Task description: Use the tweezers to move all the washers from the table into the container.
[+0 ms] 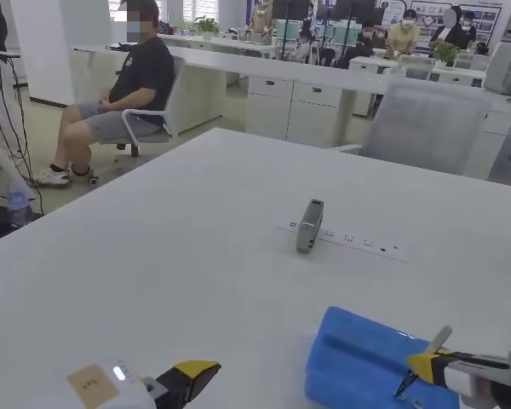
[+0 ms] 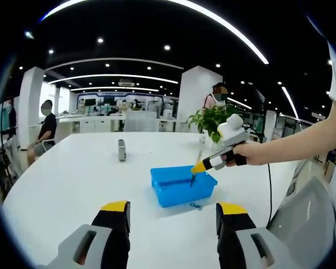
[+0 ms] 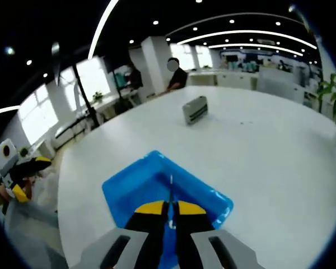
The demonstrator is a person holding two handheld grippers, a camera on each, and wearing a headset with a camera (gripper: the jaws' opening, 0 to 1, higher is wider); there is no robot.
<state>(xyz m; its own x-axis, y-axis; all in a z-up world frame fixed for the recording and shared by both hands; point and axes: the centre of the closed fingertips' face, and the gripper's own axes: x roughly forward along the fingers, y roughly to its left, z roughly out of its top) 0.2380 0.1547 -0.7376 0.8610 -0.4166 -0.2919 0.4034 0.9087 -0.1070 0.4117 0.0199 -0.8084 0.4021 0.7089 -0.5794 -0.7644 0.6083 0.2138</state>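
— Surface and room?
— Broad white table [image 1: 196, 256] in an open-plan office, white desks behind. At upper left of head view, a seated person [image 1: 119, 94]. At frame centre, a grey device [image 1: 309, 225] beside an inlaid socket strip [image 1: 358, 241].
— Container?
— At lower right, resting on the table: blue container [image 1: 332, 366].
— Jaws?
— On the right gripper [image 3: 171, 208], pressed together on the tweezers [image 3: 171, 190], tips pointing down into the container. On the left gripper [image 2: 173, 224], spread wide, gripping nothing.
— Differences between views?
— In left gripper view, lower centre: washers [image 2: 196, 206] on the table, just beside the container's near edge, too small to count. Also a potted plant [image 2: 213, 120] behind the right gripper.
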